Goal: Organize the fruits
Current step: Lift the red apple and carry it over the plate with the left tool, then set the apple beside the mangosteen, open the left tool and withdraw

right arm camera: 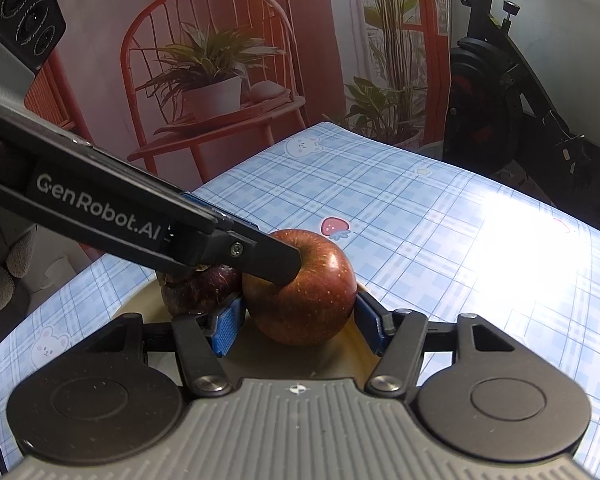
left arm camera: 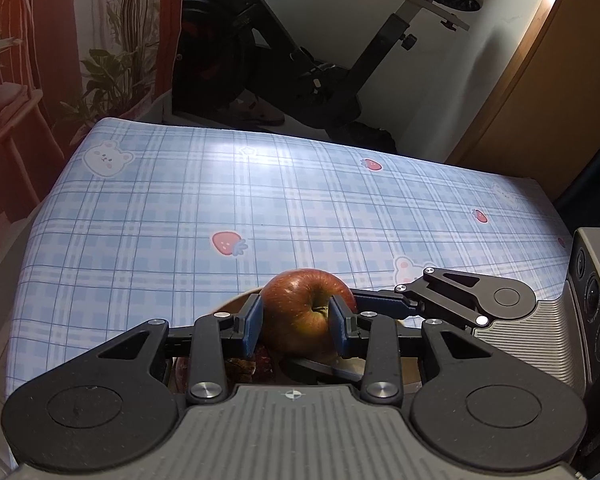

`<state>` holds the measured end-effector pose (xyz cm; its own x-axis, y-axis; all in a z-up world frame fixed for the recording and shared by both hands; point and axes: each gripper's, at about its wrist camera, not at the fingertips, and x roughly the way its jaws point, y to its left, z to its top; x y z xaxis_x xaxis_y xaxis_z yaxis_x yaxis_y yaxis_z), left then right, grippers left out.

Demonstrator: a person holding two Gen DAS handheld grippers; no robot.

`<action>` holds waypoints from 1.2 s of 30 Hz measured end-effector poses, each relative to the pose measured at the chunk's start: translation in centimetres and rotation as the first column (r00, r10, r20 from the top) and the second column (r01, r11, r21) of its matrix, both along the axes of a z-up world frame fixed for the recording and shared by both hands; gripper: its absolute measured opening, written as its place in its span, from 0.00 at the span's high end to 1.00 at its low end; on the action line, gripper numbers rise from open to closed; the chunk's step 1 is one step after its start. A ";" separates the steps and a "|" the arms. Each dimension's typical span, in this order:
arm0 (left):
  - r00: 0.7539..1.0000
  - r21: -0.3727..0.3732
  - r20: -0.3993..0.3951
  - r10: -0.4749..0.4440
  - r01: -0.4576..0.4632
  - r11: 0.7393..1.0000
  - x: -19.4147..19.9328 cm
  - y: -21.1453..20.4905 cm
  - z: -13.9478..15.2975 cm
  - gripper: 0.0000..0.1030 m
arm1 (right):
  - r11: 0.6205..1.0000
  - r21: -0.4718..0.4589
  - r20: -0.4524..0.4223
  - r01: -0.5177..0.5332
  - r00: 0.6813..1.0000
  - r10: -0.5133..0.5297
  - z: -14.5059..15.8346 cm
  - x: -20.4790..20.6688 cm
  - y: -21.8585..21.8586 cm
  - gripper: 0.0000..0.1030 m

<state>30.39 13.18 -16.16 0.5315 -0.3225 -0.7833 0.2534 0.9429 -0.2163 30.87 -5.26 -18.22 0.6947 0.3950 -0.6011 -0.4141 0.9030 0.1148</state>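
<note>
A red apple (left arm camera: 300, 292) (right arm camera: 304, 300) sits low in a beige plate (right arm camera: 332, 360) at the near side of the table. My left gripper (left arm camera: 298, 316) is shut on it. One of its fingers (right arm camera: 260, 252) reaches in from the left and dips into the stem hollow. My right gripper (right arm camera: 300, 320) straddles the same apple, with a blue pad lying against each side. One right finger (left arm camera: 384, 304) shows at the apple's right in the left wrist view. A dark purple-red fruit (right arm camera: 204, 284) (left arm camera: 264, 354) lies in the plate, touching the apple's left side.
The table wears a blue plaid cloth (left arm camera: 220, 200) printed with strawberries and bears. An exercise bike (left arm camera: 300, 60) stands beyond the far edge, a wooden door (left arm camera: 540, 100) at the right. A backdrop picturing a red chair (right arm camera: 204, 80) and plants hangs on the left.
</note>
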 end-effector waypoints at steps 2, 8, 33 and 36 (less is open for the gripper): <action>1.000 0.005 -0.003 -0.001 0.001 1.000 0.0 -0.2 0.0 0.63 | 1.000 -0.004 -0.004 0.001 1.000 -0.001 0.1 -0.1 0.0 0.39; 1.000 0.013 -0.008 0.012 -0.011 1.000 0.0 -0.2 0.2 0.63 | 1.000 -0.009 -0.006 0.012 1.000 -0.012 0.3 -0.7 -0.1 0.39; 0.989 0.078 0.067 0.132 -0.137 0.987 -2.6 -2.9 1.7 0.62 | 0.968 0.079 0.137 0.236 0.960 -0.245 2.7 -12.0 -10.4 0.38; 0.988 0.077 0.091 0.121 -0.128 0.989 -3.3 -4.2 2.1 0.62 | 0.958 0.089 0.150 0.271 0.948 -0.282 2.7 -13.3 -12.1 0.38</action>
<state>27.08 8.95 -14.02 0.6301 -0.1862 -0.7538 0.1473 0.9819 -0.1194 17.59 -17.35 -15.53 0.8668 0.2090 -0.4527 -0.1671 0.9772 0.1313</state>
